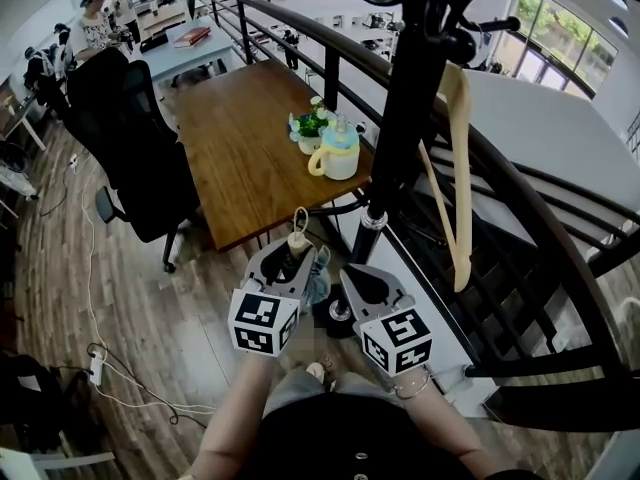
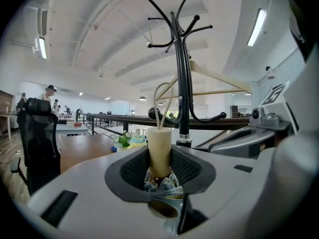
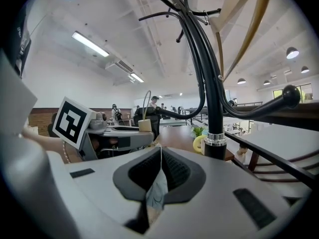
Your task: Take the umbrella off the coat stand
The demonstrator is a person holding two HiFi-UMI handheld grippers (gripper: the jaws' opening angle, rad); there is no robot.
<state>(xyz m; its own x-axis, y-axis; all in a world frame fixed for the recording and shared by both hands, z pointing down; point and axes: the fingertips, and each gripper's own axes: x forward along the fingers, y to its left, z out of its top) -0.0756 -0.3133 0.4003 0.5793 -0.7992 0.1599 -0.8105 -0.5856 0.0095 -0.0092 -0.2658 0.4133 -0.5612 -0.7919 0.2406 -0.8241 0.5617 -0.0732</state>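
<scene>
my left gripper (image 2: 160, 169) is clamped, jaws partway apart, round the cream handle of the umbrella (image 2: 159, 142) at the lower centre of its view; my right gripper (image 3: 159, 169) is pinched almost together on its blue fabric, with the coat stand (image 1: 400, 118) just to their right in the head view
</scene>
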